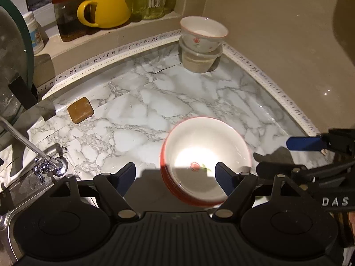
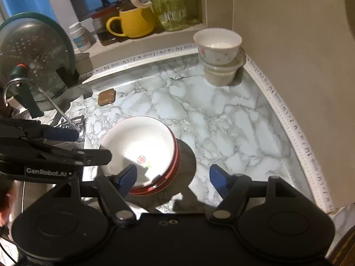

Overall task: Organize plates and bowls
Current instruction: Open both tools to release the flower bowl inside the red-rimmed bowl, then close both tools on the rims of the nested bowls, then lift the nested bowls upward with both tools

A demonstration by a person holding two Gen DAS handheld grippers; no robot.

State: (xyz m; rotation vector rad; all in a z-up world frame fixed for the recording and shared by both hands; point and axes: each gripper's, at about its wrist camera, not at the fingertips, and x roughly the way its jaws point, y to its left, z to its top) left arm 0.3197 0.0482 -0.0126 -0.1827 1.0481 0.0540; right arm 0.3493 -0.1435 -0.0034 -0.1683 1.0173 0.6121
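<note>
A stack of red-rimmed white bowls point(image 1: 206, 159) with a red flower inside sits on the marble counter point(image 1: 155, 102); it also shows in the right wrist view point(image 2: 139, 150). My left gripper point(image 1: 175, 177) is open, its fingers either side of the stack's near-left edge, holding nothing. My right gripper point(image 2: 172, 177) is open above the counter, its left finger over the bowls' near rim. A small flowered white bowl point(image 1: 203, 33) rests on a clear plastic container point(image 1: 199, 59) in the far corner, also in the right wrist view point(image 2: 217, 44).
A brown soap bar point(image 1: 80, 110) lies on the counter at left. A tap point(image 1: 44, 161) and sink edge are at lower left. A glass lid point(image 2: 35, 55) leans at left. A yellow mug point(image 1: 106, 6) and jars stand on the back ledge.
</note>
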